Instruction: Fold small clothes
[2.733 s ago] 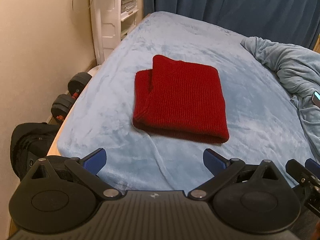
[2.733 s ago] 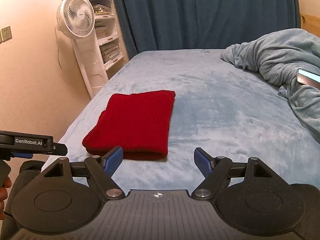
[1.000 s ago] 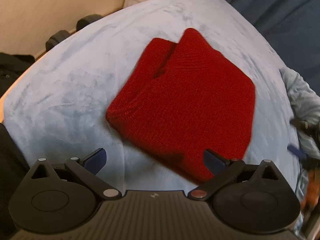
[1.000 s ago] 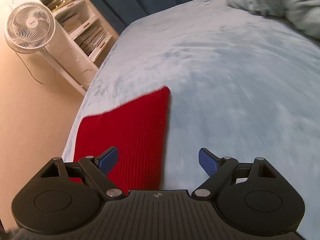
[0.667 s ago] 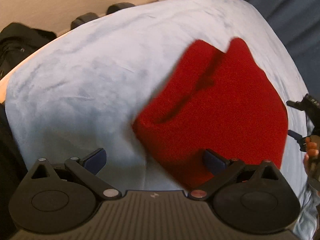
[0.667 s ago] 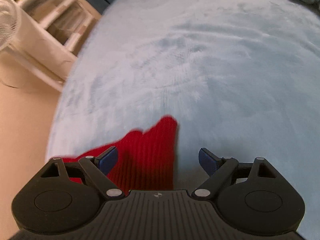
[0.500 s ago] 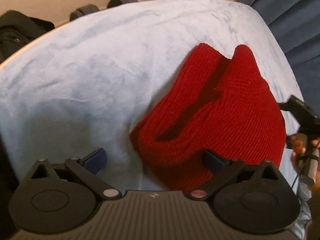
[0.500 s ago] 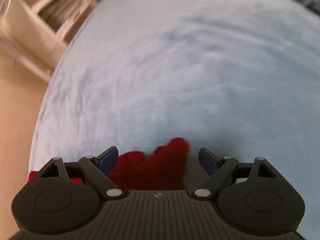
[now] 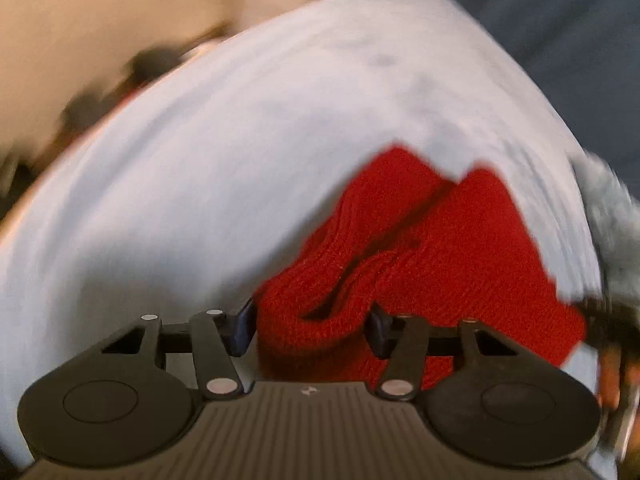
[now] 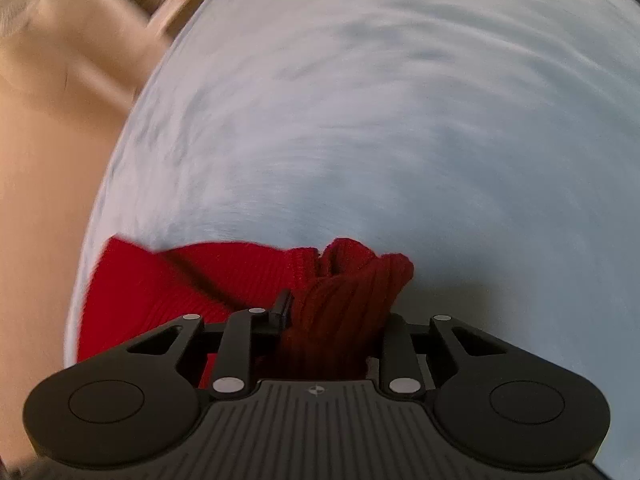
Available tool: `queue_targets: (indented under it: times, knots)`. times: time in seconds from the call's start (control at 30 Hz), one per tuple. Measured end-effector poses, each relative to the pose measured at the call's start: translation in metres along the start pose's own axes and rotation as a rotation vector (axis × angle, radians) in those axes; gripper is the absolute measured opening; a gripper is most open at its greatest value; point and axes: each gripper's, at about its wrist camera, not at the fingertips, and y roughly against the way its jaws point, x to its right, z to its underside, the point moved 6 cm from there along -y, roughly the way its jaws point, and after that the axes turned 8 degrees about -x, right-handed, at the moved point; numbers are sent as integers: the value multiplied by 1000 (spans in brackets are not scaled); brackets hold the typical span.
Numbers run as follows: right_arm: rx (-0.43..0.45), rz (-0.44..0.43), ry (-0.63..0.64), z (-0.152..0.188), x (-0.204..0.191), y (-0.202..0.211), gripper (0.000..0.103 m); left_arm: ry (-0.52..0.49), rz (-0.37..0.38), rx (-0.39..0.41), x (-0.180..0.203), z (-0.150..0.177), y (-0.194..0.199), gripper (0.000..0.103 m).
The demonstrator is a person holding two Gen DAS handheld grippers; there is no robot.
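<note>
The left gripper [image 9: 312,326] has its two blue-padded fingers [image 9: 244,326] drawn in around a bunched fold at one corner of the folded red ribbed-knit garment [image 9: 452,248]; the knit fills the gap between the pads and bulges up over them, so the jaws are pinched onto the cloth rather than fully closed. The right gripper [image 10: 332,320] is likewise clamped on a gathered corner of the same garment [image 10: 180,284], the wool crumpled into a lump that stands up between its fingers [image 10: 282,308] and hides most of the right-hand pad. Beyond both pinches the rest of the red knit spreads flat, with a dark crease running across its layers, and it lies on the pale blue plush blanket [image 9: 224,152] that covers the bed. In the left wrist view the far edge of the garment reaches toward a blurred dark tool and fingers at the right margin, too smeared to make out. A beige wall [image 10: 44,160] shows past the blanket's left edge, and dark blue curtain fabric [image 9: 560,24] beyond its far side; both views are motion-blurred.
</note>
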Motion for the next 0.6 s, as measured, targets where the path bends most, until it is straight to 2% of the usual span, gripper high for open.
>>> queue_targets:
  times: [0.07,0.17,0.27,0.33,0.4,0.47,0.6]
  knots:
    - [71,-49,-144,38,40,21,24,-199,19,-7,48,-48,-17,59]
    - [176,-152,-464,130,96,42,24,-479,37,-53,129,-91,-57,59]
    - [309,-223,-671,206,97,43,24,-619,-34,-70,178,-102,-91,59]
    - [383,-247,-761,234,80,36,25,-635,-64,-58,183,-100,-95,60]
    - [409,-189,-752,234,67,31,26,-602,-42,-51,172,-103,-93,59]
    - [397,-139,-685,222,65,34,27,-541,-3,-52,150,-111,-88,58]
    - [356,-145,-670,211,76,37,34,-455,0,-31,124,-118,-85,56]
